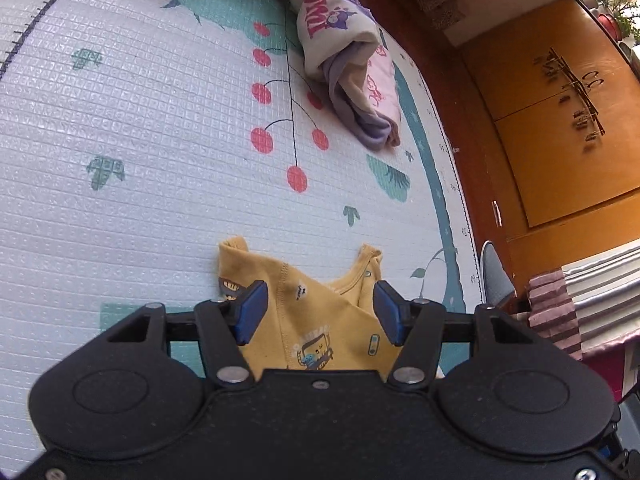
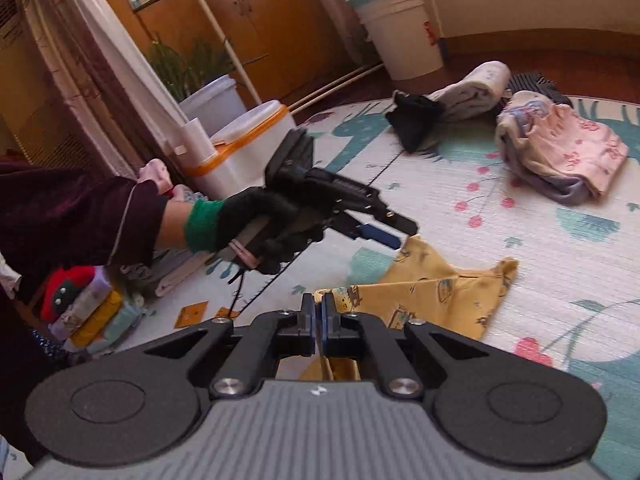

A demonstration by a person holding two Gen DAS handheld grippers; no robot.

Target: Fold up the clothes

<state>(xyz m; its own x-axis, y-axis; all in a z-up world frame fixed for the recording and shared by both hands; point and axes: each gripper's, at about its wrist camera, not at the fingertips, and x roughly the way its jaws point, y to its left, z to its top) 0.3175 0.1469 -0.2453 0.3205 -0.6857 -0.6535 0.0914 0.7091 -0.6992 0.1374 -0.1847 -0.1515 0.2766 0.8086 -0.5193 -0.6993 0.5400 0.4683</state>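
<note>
A small yellow printed garment (image 1: pixel 320 320) lies partly folded on the play mat (image 1: pixel 140 140). My left gripper (image 1: pixel 318 300) is open, its blue pads on either side of the garment's upper part, just above it. In the right wrist view the yellow garment (image 2: pixel 440 292) lies in front of my right gripper (image 2: pixel 319 312), which is shut on the garment's near corner. The left gripper (image 2: pixel 384 234) shows there too, held by a black-gloved hand over the garment's far left corner.
A bundle of pink, cream and purple clothes (image 1: pixel 352 64) lies further back on the mat, also in the right wrist view (image 2: pixel 560 156). A black cloth (image 2: pixel 416 120), a rolled white garment (image 2: pixel 472 88), a white bin (image 2: pixel 240 148), a bucket (image 2: pixel 400 28) and a stack of folded clothes (image 2: pixel 96 312) surround the mat.
</note>
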